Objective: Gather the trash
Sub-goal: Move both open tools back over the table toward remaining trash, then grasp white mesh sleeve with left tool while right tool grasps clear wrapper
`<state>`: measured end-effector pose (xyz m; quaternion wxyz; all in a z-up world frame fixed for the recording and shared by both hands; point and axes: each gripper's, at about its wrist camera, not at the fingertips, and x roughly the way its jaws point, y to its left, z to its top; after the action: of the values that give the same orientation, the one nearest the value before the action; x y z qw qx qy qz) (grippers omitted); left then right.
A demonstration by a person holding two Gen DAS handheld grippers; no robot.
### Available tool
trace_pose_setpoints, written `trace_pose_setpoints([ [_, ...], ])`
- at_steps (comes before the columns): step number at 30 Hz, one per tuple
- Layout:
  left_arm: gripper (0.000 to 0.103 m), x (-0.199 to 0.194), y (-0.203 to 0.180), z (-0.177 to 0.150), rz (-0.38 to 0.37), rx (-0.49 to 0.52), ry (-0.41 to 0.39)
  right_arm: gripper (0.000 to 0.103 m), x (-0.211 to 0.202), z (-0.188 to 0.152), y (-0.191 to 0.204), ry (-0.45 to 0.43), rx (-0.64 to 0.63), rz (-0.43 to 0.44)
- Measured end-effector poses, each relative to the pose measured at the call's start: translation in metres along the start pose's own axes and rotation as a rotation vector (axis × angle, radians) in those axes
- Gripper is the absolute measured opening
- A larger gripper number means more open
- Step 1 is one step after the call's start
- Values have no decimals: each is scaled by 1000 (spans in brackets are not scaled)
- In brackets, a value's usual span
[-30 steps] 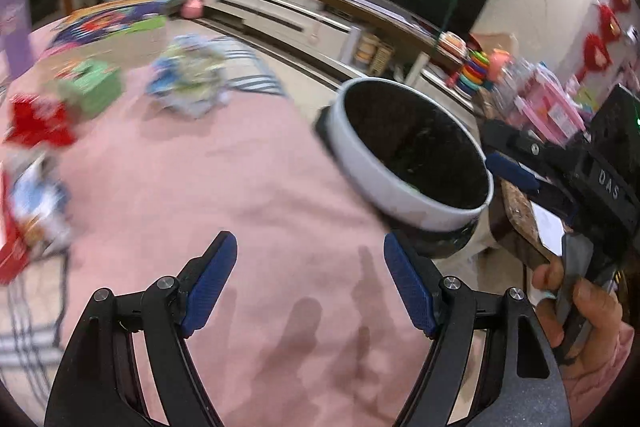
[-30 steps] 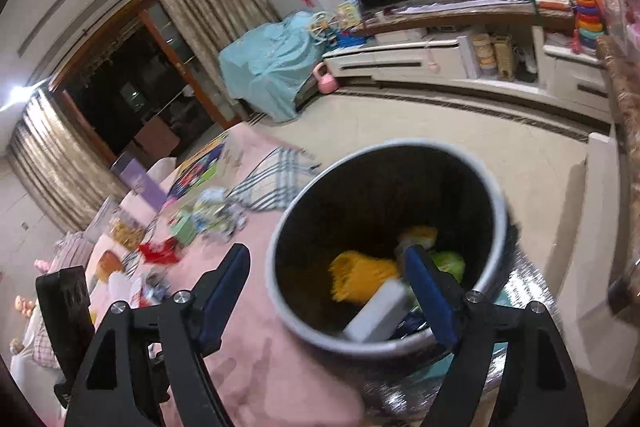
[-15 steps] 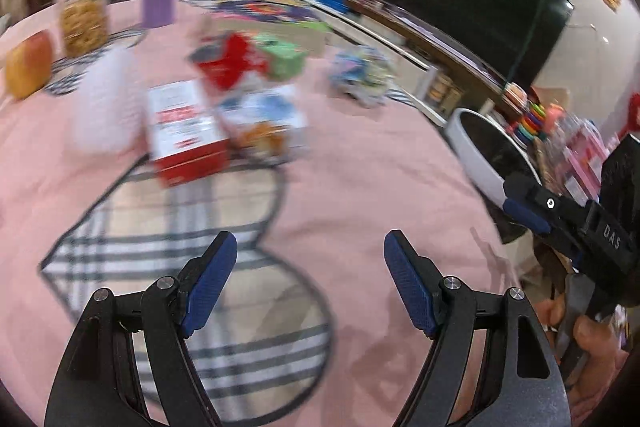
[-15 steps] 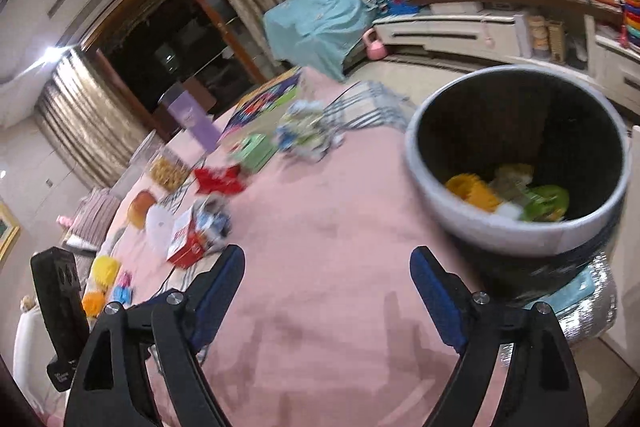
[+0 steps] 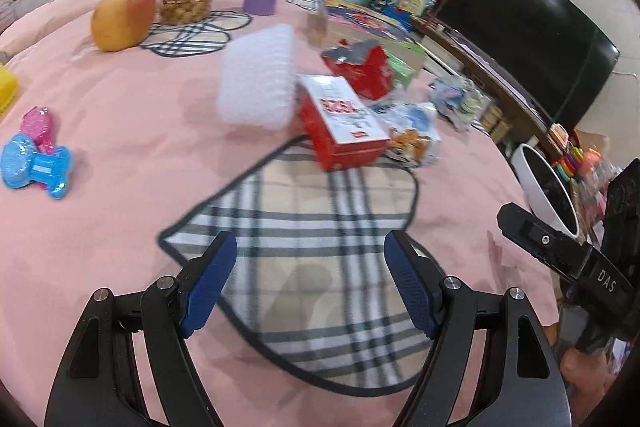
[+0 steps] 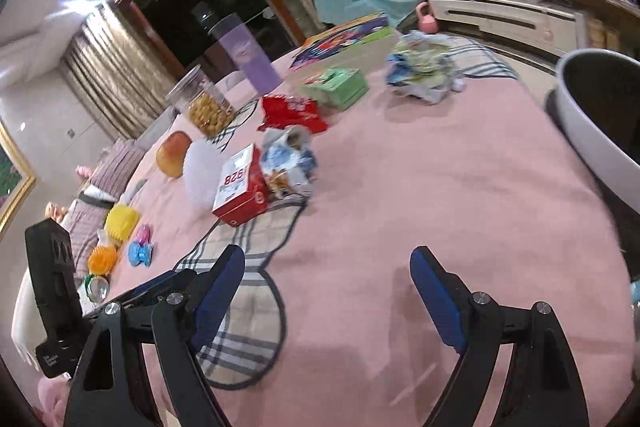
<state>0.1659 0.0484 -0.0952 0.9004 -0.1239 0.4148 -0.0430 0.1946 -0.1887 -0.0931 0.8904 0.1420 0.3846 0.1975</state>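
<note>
Where trash lies: pink tablecloth

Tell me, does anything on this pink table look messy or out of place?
Yes. Crumpled wrappers and a torn snack bag lie loose beside the red box, which sits askew, half on the plaid mat.

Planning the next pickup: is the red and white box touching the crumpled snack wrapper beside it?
Touching. In the right wrist view the red and white box presses against the crumpled snack wrapper with no cloth showing between them; the left wrist view agrees.

Dim indoor light, motion blur, fisheye-warped edges
</note>
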Motion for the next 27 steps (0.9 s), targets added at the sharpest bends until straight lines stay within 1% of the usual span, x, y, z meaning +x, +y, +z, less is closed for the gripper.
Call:
trace_pose_setpoints([
  [3,78,-1,5,0,40,5,-4,86,8,3,7,-5,-3,-6],
  [9,78,2,16,5,92,6,-7,86,21,8,13,-4,-3,-22],
  [13,78,8,23,10,107,-11,4,86,29,12,15,0,-10,-31],
  [20,78,18,25,27,138,3,-2,86,45,24,26,-3,-48,-28],
  [27,78,32,26,45,149,19,-4,86,62,36,31,-4,-71,-59],
])
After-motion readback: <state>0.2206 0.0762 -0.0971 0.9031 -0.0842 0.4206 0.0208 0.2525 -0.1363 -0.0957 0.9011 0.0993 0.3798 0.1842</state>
